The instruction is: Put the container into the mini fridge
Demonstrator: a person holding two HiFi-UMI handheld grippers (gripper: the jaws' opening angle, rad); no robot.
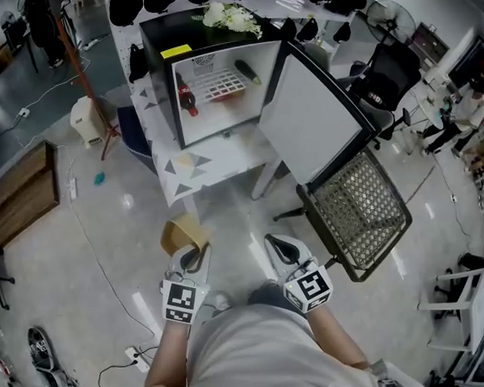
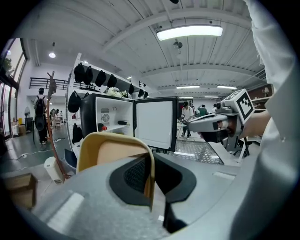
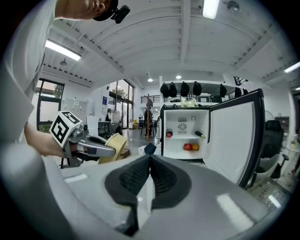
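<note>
The black mini fridge [image 1: 157,39] stands on a low white table [image 1: 194,168] ahead of me. Its door [image 1: 315,116] is swung open to the right and the white inside shows. My left gripper [image 1: 193,260] is shut on the wall of a tan, bowl-like container [image 1: 183,232], carried well short of the fridge. In the left gripper view that wall [image 2: 149,161] is pinched between the dark pads, and the fridge [image 2: 112,123] lies beyond. My right gripper [image 1: 281,247] is beside it, shut and empty. In the right gripper view the pads [image 3: 161,176] meet with nothing between them.
Inside the fridge are a red-capped bottle [image 1: 187,98], a dark long item [image 1: 248,71] on the shelf, and red and orange fruit [image 3: 191,146]. A mesh office chair [image 1: 360,211] stands right of the door. White flowers [image 1: 233,17] top the fridge. A wooden bench [image 1: 15,192] lies at left.
</note>
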